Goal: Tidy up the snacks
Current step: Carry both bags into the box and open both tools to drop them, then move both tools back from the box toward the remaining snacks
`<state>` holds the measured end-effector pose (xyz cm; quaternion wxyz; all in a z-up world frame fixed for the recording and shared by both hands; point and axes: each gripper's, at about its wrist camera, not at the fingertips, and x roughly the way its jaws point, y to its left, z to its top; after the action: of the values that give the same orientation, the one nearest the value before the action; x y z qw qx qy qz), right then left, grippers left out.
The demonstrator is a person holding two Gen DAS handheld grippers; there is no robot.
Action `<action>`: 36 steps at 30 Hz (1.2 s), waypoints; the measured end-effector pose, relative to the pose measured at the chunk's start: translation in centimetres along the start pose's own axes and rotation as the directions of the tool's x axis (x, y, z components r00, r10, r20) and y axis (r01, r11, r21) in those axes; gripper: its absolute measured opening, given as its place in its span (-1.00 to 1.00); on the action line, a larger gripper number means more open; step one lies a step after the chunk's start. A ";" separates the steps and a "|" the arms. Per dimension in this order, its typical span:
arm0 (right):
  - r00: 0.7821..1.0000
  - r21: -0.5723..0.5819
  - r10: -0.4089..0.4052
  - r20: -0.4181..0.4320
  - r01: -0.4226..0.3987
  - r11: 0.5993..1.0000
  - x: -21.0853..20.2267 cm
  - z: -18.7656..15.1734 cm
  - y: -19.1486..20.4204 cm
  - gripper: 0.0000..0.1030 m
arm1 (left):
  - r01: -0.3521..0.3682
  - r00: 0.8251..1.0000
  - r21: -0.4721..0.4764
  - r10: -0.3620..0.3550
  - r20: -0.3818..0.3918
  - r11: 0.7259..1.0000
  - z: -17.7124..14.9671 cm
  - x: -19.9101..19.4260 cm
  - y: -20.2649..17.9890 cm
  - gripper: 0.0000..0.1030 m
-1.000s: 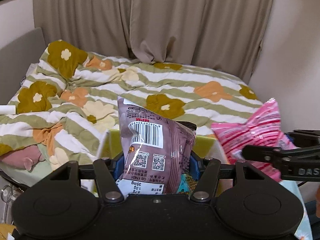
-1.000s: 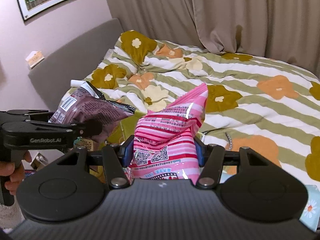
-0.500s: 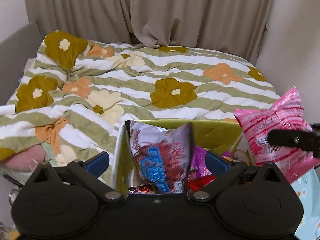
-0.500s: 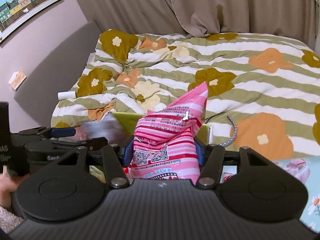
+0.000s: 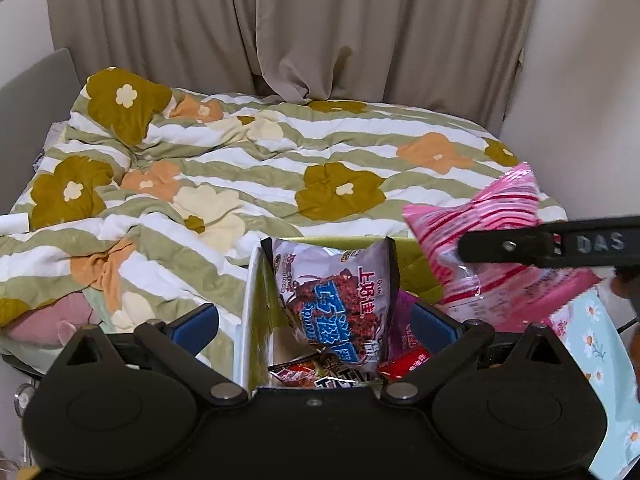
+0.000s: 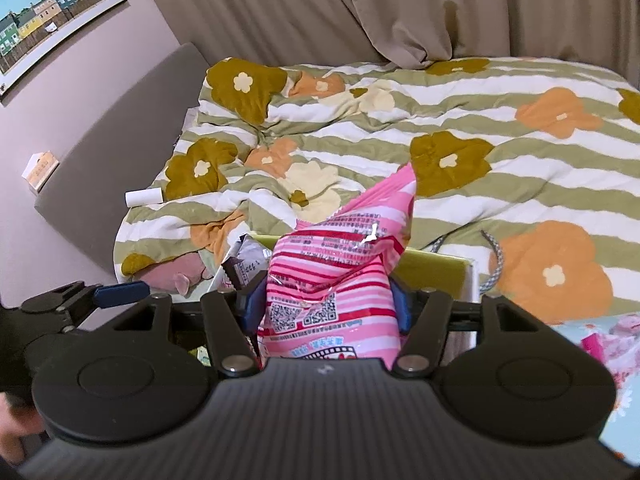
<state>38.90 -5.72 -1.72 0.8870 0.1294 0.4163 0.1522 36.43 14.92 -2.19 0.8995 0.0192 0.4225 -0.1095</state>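
Observation:
A green box (image 5: 256,300) with a white outer wall stands in front of the bed and holds several snack packets. A purple-brown chocolate snack bag (image 5: 336,300) stands upright in it. My left gripper (image 5: 316,326) is open just above the box, its blue pads apart on either side of that bag. My right gripper (image 6: 326,304) is shut on a pink striped snack bag (image 6: 340,268) and holds it over the box's right side; the bag also shows in the left wrist view (image 5: 484,232). The box's far wall (image 6: 436,270) shows behind it.
A bed with a green-striped floral quilt (image 5: 260,160) fills the space behind the box. A white roll (image 6: 144,198) lies at its left edge. A pale blue floral cloth (image 5: 592,344) lies to the right. A braided cable (image 6: 494,256) lies on the quilt. Curtains hang behind.
My left gripper opened and let go of the purple-brown bag, which dropped into the green box and now stands there. My right gripper kept hold of the pink bag and moved over the box.

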 end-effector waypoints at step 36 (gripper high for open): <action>0.987 -0.075 -0.074 0.145 0.085 0.994 -13.7 -4.8 -5.2 1.00 | -0.016 0.990 0.017 0.013 0.142 1.000 -4.1 -7.7 -10.1 1.00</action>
<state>27.70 -15.20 3.01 0.9243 0.0873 0.3503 0.1237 26.38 7.01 1.64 0.9279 0.0228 0.3561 -0.1078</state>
